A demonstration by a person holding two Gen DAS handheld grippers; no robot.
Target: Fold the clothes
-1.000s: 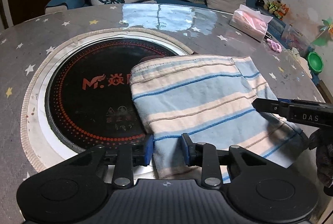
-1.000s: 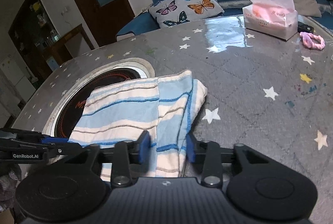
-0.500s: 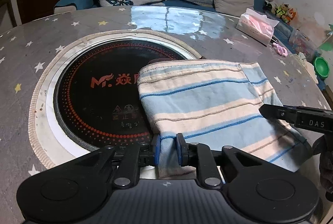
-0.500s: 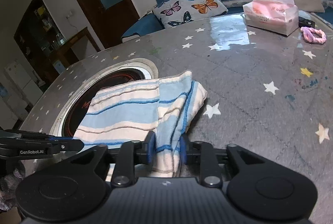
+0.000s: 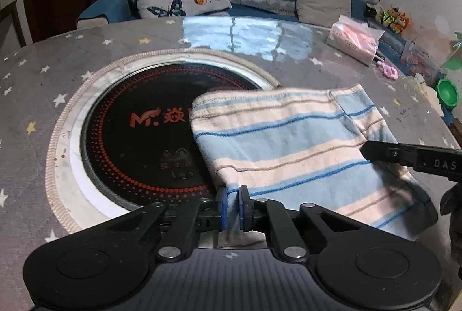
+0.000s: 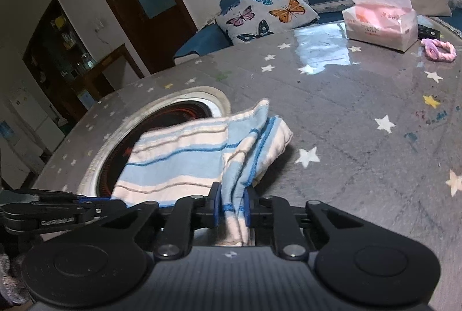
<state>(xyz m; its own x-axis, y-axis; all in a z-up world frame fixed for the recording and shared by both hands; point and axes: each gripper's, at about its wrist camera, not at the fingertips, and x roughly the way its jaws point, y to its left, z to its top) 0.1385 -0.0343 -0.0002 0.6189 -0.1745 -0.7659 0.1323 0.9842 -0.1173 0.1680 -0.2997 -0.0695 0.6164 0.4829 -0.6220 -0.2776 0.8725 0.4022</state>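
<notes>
Lying on the grey star-patterned table (image 5: 43, 85), the folded blue and cream striped cloth (image 5: 288, 143) is partly covering the right side of the round black induction cooktop (image 5: 138, 132) set in the table. The left gripper (image 5: 231, 205) is pinching the cloth's near corner, at the edge of the cooktop. The right gripper (image 6: 229, 208) is clamping the bunched near edge of the cloth, on the side away from the cooktop. A pink tissue pack (image 6: 381, 22) is standing far beyond the cooktop.
</notes>
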